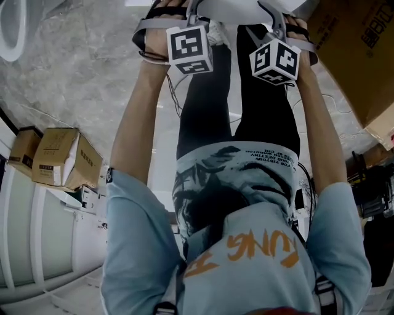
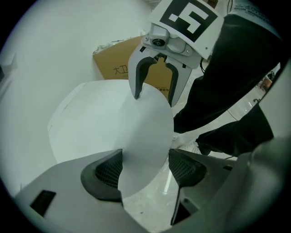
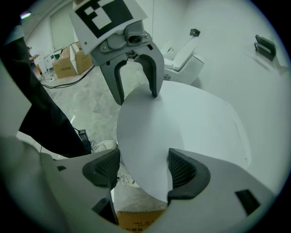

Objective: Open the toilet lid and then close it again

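The person's forearms reach away from the camera, with the left gripper and right gripper side by side at the white toilet lid on the top edge. Nearer are black trousers and a pale blue shirt. Cardboard boxes stand by the marbled floor at left.

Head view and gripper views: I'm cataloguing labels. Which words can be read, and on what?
"KUNG", upside down, orange: T-shirt.
"大卫": cardboard box, left gripper view.
Small T-shirt lines, print on the large box and the bottom box in right gripper view: too blurred.
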The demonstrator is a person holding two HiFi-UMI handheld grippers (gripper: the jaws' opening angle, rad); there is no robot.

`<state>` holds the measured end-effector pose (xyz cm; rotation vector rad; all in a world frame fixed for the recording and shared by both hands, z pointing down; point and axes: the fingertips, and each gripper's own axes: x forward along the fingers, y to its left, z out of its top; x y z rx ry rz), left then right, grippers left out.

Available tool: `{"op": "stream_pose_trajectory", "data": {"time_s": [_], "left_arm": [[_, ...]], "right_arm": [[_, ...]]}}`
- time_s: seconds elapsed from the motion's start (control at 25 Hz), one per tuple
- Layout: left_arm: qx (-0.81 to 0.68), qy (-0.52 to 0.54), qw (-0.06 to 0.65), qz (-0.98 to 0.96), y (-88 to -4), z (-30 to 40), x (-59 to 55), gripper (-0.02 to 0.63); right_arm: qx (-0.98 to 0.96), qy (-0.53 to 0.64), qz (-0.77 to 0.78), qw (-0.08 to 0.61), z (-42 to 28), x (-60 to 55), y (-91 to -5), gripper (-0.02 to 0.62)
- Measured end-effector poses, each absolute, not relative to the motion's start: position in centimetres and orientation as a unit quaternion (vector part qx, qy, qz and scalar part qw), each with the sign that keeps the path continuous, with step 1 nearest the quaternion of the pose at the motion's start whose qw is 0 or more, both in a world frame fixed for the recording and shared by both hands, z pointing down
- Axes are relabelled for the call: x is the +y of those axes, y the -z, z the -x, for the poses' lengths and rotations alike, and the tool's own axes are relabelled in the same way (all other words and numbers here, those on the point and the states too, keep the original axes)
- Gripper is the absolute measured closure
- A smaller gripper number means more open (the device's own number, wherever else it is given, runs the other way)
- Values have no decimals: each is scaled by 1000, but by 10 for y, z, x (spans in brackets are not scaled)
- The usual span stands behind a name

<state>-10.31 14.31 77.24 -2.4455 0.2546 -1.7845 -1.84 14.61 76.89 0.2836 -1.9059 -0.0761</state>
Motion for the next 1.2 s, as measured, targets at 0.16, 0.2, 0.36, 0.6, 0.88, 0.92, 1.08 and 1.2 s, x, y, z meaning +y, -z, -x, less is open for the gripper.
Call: {"op": "stream_pose_trajectory", "data": {"time_s": [0.16, 0.2, 0.36, 0.6, 0.88, 0.92, 1.08, 1.2], "left_arm": [[81, 588, 47, 803, -773, 102, 145, 275], [84, 591, 48, 801, -772, 103, 143, 275], [88, 602, 26, 793, -755, 106, 153, 322], [249, 534, -49, 807, -675, 122, 124, 523], [424, 435, -105, 788, -559, 160, 82, 571], [440, 422, -106, 786, -542, 163, 78, 572], [484, 372, -116, 783, -483, 171, 64, 580], [512, 325, -120, 786, -432, 176, 57, 580]], "right_arm": [[-816, 26, -126, 563, 17, 148, -768, 247], [-817, 26, -126, 563, 18, 146, -767, 249], [-814, 7, -100, 572, 21, 158, -751, 318], [-832, -63, -168, 525, 24, 149, -688, 438], [-843, -145, -319, 407, 28, 109, -586, 548], [-846, -147, -331, 392, 30, 104, -572, 568], [-856, -148, -356, 345, 41, 84, -512, 581], [-863, -134, -382, 301, 50, 67, -465, 581]]}}
